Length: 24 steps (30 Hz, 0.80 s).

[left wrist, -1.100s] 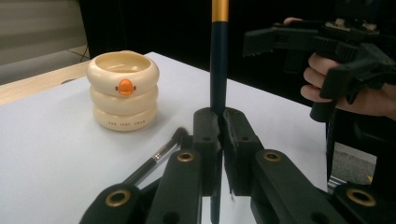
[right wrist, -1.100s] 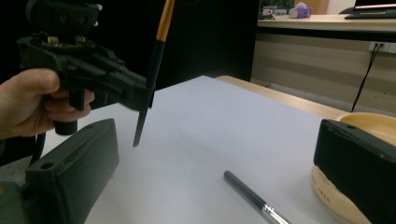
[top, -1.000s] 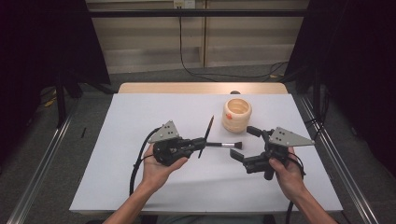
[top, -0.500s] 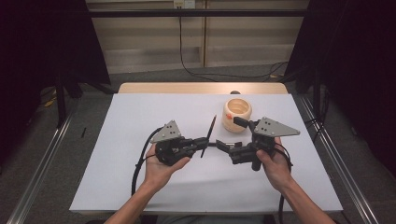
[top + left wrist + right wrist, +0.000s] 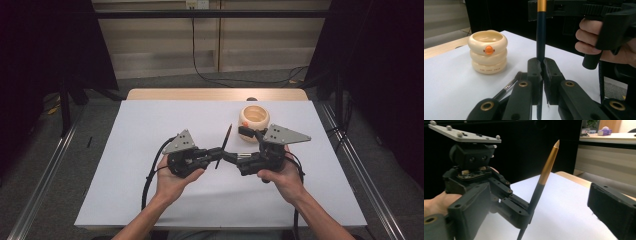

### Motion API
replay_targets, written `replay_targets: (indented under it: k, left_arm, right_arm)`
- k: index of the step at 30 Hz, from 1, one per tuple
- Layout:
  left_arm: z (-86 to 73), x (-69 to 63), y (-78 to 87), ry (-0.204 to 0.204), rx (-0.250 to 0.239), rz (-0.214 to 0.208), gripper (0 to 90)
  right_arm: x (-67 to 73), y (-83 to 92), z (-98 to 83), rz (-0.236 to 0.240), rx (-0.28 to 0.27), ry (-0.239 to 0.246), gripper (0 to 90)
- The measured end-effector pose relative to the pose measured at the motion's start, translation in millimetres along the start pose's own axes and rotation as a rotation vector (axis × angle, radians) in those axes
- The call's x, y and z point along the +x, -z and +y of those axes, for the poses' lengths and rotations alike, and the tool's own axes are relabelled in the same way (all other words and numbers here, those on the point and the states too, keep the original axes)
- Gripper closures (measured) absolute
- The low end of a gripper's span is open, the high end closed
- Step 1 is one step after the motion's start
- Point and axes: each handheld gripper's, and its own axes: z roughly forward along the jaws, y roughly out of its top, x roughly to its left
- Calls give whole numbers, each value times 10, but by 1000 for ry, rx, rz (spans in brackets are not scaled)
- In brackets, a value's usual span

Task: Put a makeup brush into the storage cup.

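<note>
- Setting: a white tabletop [image 5: 150, 200] on a pale wooden table, dark curtains at both sides, pale wall panels and trailing cables behind.
- Left gripper [image 5: 216, 154]: held in the person's left hand just left of the tabletop's middle, toward the near edge. Its jaws are clamped on the lower shaft of a slim brush with a dark handle and a gold-coloured tapered end [image 5: 225, 142].
- Brush, position: raised off the tabletop. Its long axis slants from the jaws up and toward the far edge, gold tip uppermost [image 5: 550, 161]. In the left gripper view the shaft [image 5: 540, 40] rises nearly straight from between the pads.
- Brush, appearance: matt, dark blue-black lower shaft, a sharp change to gold, then a fine point. The bristle end cannot be made out.
- Right gripper [image 5: 231, 157]: held in the right hand just right of the brush. Its jaws stand open and have just been closing slightly; one pad [image 5: 614, 207] sits well to the side of the shaft, not touching.
- Deciding relation: the shaft stands crosswise ahead of the open right jaws, so a handover appears to need them to straddle the gold section above the left grip.
- Also present: a cream ribbed pot of three stacked rings with an orange button [image 5: 488, 55], toward the far right of the tabletop; a second, thin brush with a metal ferrule [image 5: 507, 87] lying flat.
</note>
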Motion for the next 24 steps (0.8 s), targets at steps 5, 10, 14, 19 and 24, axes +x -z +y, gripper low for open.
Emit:
replay_targets:
  k: [5,10,14,19,24]
  left_arm:
    - [-10,-12,-13,-7,0,-7,847]
    - [-7,-23,-21,-9,0,-8,846]
    - [-19,-31,-32,-10,4,-9,847]
    - [-24,-32,-41,-13,9,-10,847]
    - [-34,-49,-55,-16,6,-6,847]
  right_arm:
    - [-44,8,-11,-12,7,-31,137]
    - [-56,34,0,1,-9,-45,240]
    - [-53,20,-7,32,-13,-63,349]
    - [-79,6,-25,58,2,-88,459]
    - [-103,1,-39,60,-3,-100,573]
